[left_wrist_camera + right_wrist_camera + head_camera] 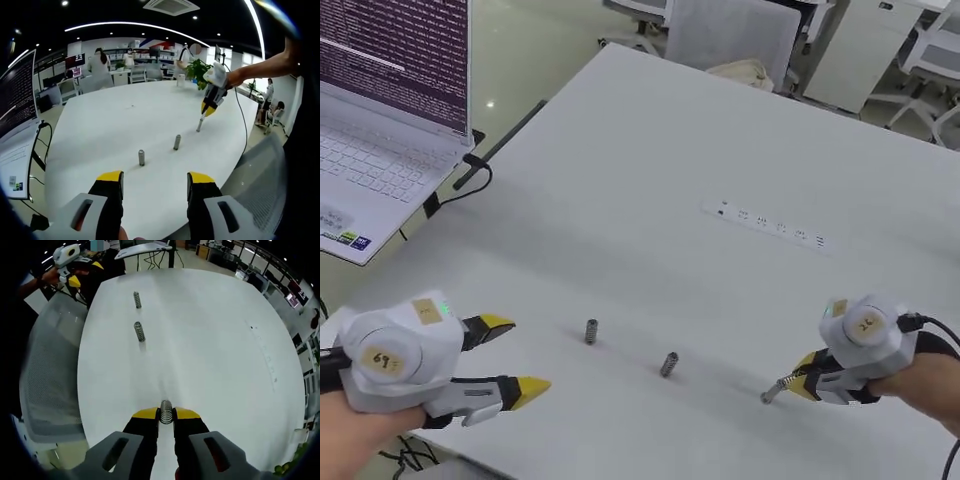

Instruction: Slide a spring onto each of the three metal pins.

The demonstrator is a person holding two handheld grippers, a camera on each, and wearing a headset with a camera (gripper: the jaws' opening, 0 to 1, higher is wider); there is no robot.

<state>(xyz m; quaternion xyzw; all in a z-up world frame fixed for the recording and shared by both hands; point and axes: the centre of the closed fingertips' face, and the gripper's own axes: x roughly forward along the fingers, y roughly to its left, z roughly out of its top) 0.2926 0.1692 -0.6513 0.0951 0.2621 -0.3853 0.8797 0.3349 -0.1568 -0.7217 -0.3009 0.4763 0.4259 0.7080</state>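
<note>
The left claw [523, 354] is wide open and holds nothing. It hangs over the near edge of the surface [650, 150]. The right claw [798, 382] is pinched tight on a spring [775, 390]. That spring is tilted. Its low end is at the surface or just over it, and I cannot tell if it touches. In the right gripper view the spring [166, 409] sits right between the yellow tips.

Two more stand up straight between the claws, the first spring [591, 331] and the second spring [668, 364]. They stand apart from each other. They likely sit on pins, but the pins are too small to see. So I think two are done and the last one is in hand.

Here is what could go wrong. A spring is round and bouncy. If the right claw grips it off to one side, it may pop out and roll away. If the claw lets go while the spring leans, it may tip over. The second spring stands near, so a wide swing of the right claw could knock it down.
</note>
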